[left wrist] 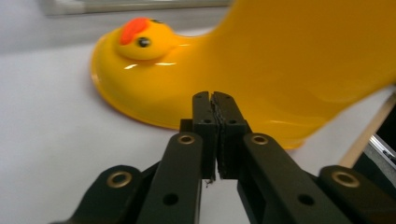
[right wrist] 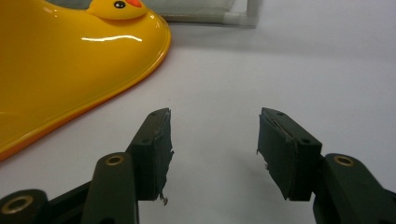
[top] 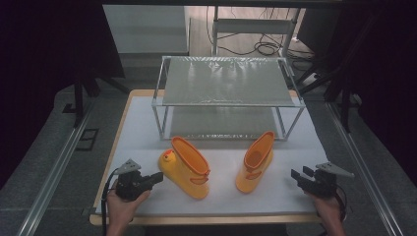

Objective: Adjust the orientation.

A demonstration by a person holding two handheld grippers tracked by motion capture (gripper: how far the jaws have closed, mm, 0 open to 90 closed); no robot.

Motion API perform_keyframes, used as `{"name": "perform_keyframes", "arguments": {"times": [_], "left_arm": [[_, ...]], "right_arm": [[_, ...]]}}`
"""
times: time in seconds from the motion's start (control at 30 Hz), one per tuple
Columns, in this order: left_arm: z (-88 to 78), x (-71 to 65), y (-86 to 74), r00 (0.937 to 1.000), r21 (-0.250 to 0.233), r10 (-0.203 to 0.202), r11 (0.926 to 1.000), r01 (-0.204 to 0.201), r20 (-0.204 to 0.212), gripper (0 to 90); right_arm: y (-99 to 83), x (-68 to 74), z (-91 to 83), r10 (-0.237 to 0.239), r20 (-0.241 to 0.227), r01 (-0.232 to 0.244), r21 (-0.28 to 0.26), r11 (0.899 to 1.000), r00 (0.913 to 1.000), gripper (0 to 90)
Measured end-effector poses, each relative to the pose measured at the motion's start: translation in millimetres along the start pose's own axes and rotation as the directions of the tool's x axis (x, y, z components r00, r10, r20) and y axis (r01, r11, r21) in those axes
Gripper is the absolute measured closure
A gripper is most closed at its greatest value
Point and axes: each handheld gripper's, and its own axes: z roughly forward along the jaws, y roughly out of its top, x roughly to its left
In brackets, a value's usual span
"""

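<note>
Two yellow rubber boots with orange rims lie on the white table top. The left boot has a duck face on its toe; the right boot lies tilted beside it and is the yellow shape in the right gripper view. My left gripper rests just left of the left boot, its jaws pressed together with nothing between them. My right gripper sits to the right of the right boot, jaws apart and empty.
A metal-framed rack with two mesh shelves stands behind the boots. The table's wooden edge runs along the front. Dark stands and cables lie beyond the table.
</note>
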Motion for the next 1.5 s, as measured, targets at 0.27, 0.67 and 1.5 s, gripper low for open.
{"name": "perform_keyframes", "arguments": {"times": [0.27,0.67,1.5], "left_arm": [[17.9,-62.1,-7.5,0.9936,-0.007,0.106,0.9944,-0.105,0.041,89.8],[70.6,-123.0,-11.1,0.9785,0.019,0.206,0.9784,-0.206,-0.013,89.5],[60.6,-109.7,-17.6,0.9746,-0.011,0.2,0.9793,-0.202,-0.1,90.0]], "right_arm": [[-1.0,-2.3,0.6,0.029,-0.006,-0.029,-0.003,1.0,0.9996,44.6],[-2.4,1.0,2.9,0.032,-0.013,-0.032,0.005,0.999,0.9994,44.4],[-3.2,0.6,2.8,0.033,-0.016,-0.033,0.004,0.999,0.9993,44.0]]}}
